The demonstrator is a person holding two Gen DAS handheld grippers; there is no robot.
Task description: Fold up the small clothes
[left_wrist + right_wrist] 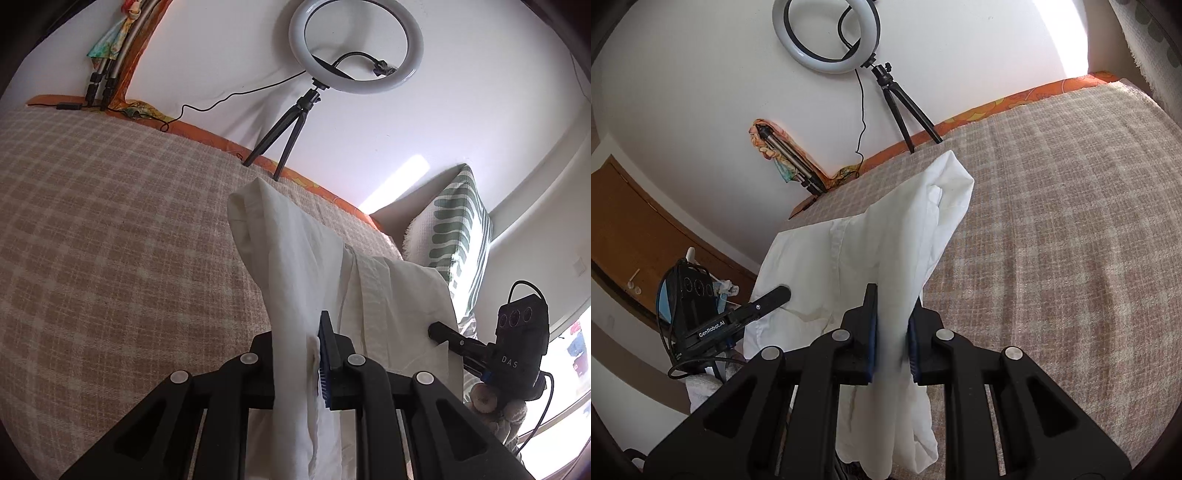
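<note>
A white garment (314, 258) hangs lifted above the checked bed cover (110, 240), stretched between both grippers. In the left wrist view my left gripper (314, 354) is shut on one edge of the cloth, which drapes down over its jaws. The right gripper (439, 332) shows there at the right, its finger against the other edge. In the right wrist view my right gripper (892, 332) is shut on a fold of the white garment (886, 229), and the left gripper (775, 295) reaches into the cloth from the left.
A ring light on a small tripod (354, 48) stands at the bed's far edge against the white wall, its cable trailing left. A green-patterned pillow (458, 236) leans at the right. Folded tripod legs (790, 158) and a brown door (635, 236) are to the left.
</note>
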